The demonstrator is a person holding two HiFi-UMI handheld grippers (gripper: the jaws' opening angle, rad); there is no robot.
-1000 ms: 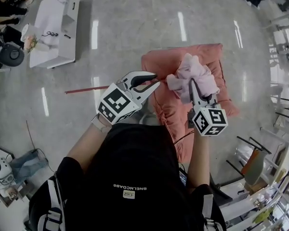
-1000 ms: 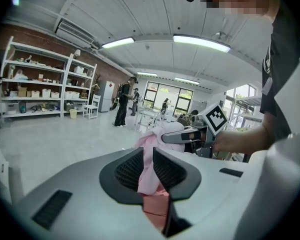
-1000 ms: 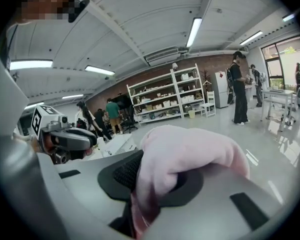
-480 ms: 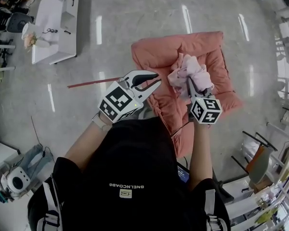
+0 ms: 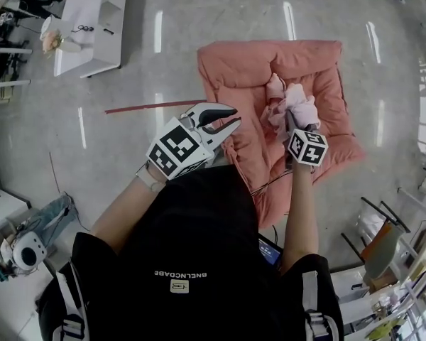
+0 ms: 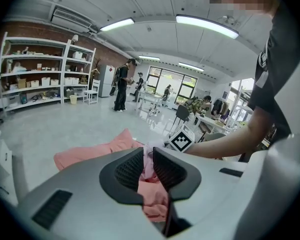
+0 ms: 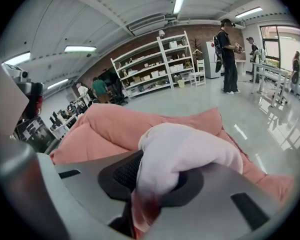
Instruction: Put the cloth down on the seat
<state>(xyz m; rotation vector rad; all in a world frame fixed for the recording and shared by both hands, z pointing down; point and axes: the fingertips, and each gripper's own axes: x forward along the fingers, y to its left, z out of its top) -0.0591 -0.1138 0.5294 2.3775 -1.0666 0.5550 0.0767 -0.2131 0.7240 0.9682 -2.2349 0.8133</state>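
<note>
Pink cloth (image 7: 185,149) bunches over the right gripper (image 5: 292,119), whose jaws pinch it tight. Only that gripper's own view shows the pinch. From the head view, it sits over the salmon seat cushion (image 5: 248,77), while the left gripper (image 5: 224,119) hangs slightly parted and empty by the cushion's edge.

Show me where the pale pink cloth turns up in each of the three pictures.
Head view: pale pink cloth right of centre, pinched by the right gripper.
Left gripper view: low centre, a sliver seen between the left gripper's open jaws.
Right gripper view: centre, bunched over the jaws.
Shared landmark: the salmon cushion beneath it.
</note>
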